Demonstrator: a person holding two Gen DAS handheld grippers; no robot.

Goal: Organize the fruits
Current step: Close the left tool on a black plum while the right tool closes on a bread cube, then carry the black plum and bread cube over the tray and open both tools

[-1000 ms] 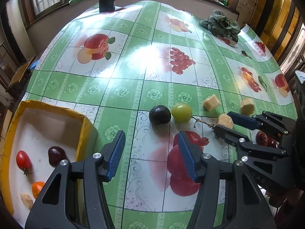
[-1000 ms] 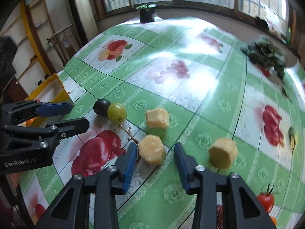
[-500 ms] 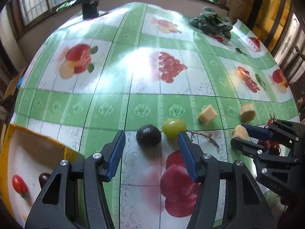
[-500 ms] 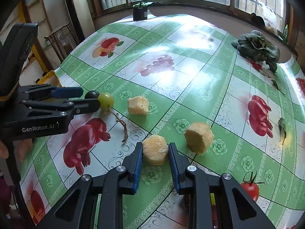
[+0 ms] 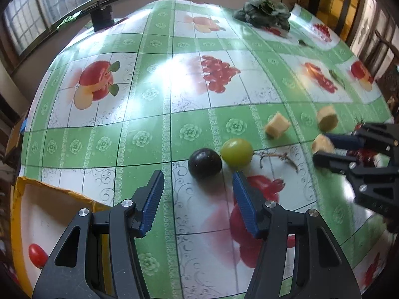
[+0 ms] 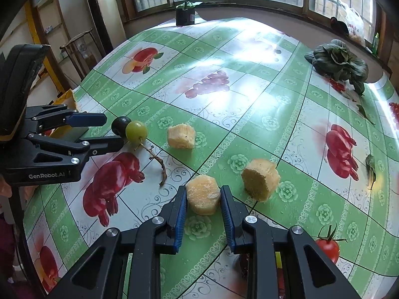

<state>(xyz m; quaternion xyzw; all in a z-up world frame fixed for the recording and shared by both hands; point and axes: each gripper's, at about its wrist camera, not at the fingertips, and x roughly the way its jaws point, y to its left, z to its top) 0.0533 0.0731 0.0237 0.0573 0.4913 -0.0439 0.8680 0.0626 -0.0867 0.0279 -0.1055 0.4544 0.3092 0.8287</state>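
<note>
Fruit chunk (image 6: 202,194) sits pinched in my right gripper (image 6: 203,199); I'd lift straight, gently. My left gripper (image 5: 197,189), jaws spread, nears the dark plum (image 5: 205,163).

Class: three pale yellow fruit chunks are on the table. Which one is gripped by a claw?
The nearest chunk, clamped between the right claw's blue pads. The other two chunks lie free on the tablecloth.
</note>
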